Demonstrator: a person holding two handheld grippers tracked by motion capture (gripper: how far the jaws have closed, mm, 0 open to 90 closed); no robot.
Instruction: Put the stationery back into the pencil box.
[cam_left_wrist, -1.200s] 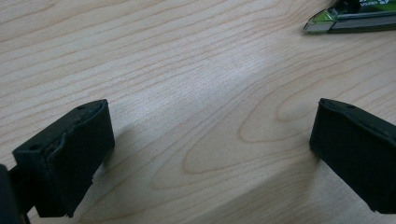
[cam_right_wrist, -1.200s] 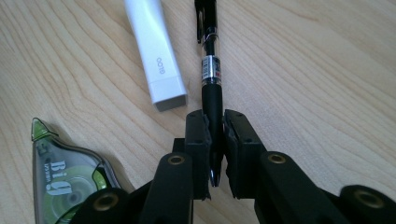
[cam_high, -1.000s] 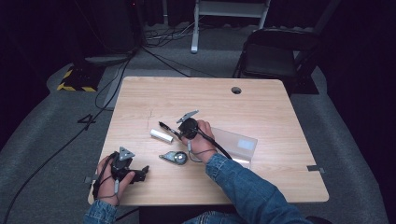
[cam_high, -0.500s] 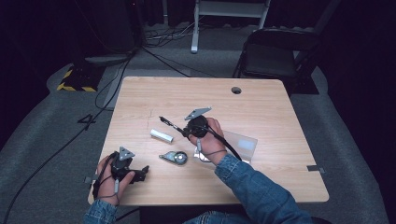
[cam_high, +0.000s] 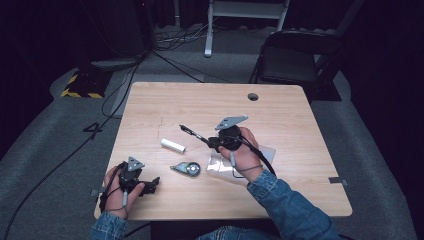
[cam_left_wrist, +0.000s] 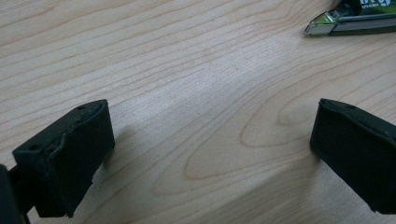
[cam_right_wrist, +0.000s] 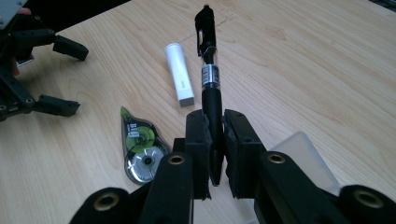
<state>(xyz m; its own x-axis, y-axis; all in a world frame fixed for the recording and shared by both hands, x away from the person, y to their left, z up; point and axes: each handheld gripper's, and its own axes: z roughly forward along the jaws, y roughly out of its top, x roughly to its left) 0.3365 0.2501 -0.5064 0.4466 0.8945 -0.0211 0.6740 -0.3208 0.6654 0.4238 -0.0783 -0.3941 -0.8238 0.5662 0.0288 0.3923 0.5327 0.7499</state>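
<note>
My right tool (cam_right_wrist: 214, 140) clamps a black pen (cam_right_wrist: 209, 79) above the surface (cam_high: 300, 115); left tool (cam_high: 150, 184), jaws wide, rests near-left.

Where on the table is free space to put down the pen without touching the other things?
Bare wood spans the far half of the table, between the round hole and the left edge. The near middle is crowded: white tube, correction tape, clear case. The right tongs grip the pen.
</note>
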